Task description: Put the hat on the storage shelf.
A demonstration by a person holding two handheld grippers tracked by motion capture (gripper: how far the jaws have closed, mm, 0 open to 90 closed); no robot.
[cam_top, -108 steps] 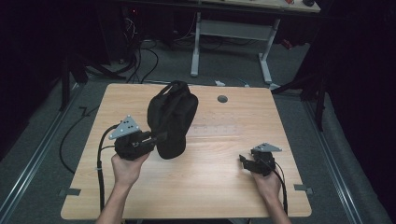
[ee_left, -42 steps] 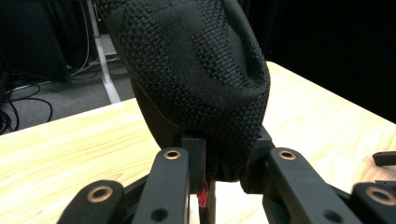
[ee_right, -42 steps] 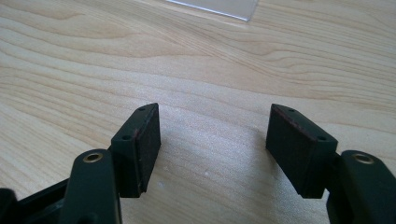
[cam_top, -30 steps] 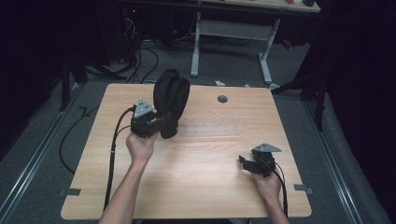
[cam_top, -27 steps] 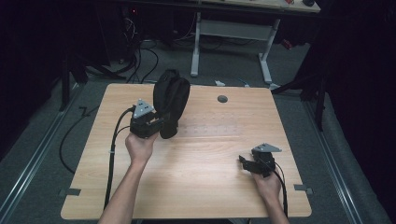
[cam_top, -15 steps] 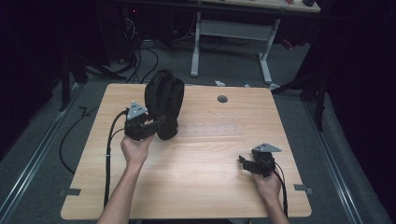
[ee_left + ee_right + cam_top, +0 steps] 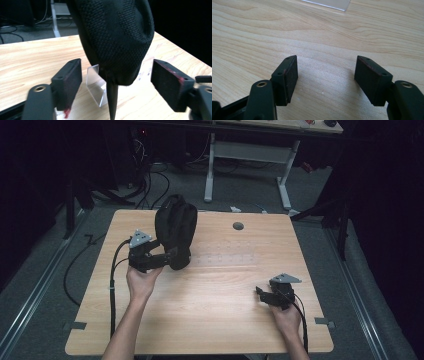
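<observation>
The black bag stands upright on the far left part of the wooden table, resting on or against a clear acrylic stand visible under its lower end in the left gripper view. My left gripper sits just at the bag's near lower end with its jaws spread wide on either side of the fabric, neither pad touching it; a thin black strap or tab hangs down between them. My right gripper rests near the right edge of the table, well apart from the bag, jaws wide and holding nothing. I judge the bag soft and light: the woven mesh will give under pressure and sag if lifted from one point. The textured cloth should not slip. The best hold is probably the narrow lower seam or the hanging tab, where the pads can close fully.
</observation>
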